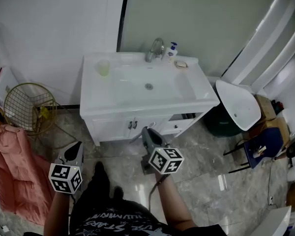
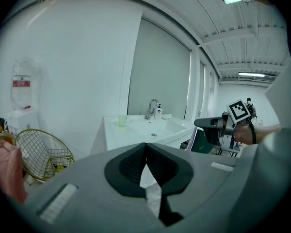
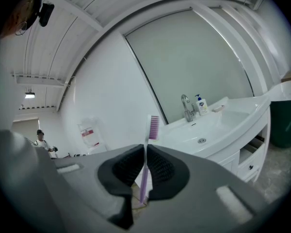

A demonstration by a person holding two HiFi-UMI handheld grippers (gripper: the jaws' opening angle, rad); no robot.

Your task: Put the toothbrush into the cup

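Holding toothbrush (image 3: 149, 137) upright in closed right gripper (image 3: 145, 152) | left gripper (image 2: 146, 152) closed, empty | cup (image 1: 103, 67) on sink (image 1: 199, 90) corner, well apart | risk: thin handle may pivot, head clips rim, cup tips.

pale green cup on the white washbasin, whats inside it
Nothing sticks up out of the pale green translucent cup; its bottom is too small to make out. The purple toothbrush is clamped in the right gripper.

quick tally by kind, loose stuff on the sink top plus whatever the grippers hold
cup: 1
soap bottle: 1
soap dish: 1
toothbrush, clamped in the right gripper: 1
total: 4
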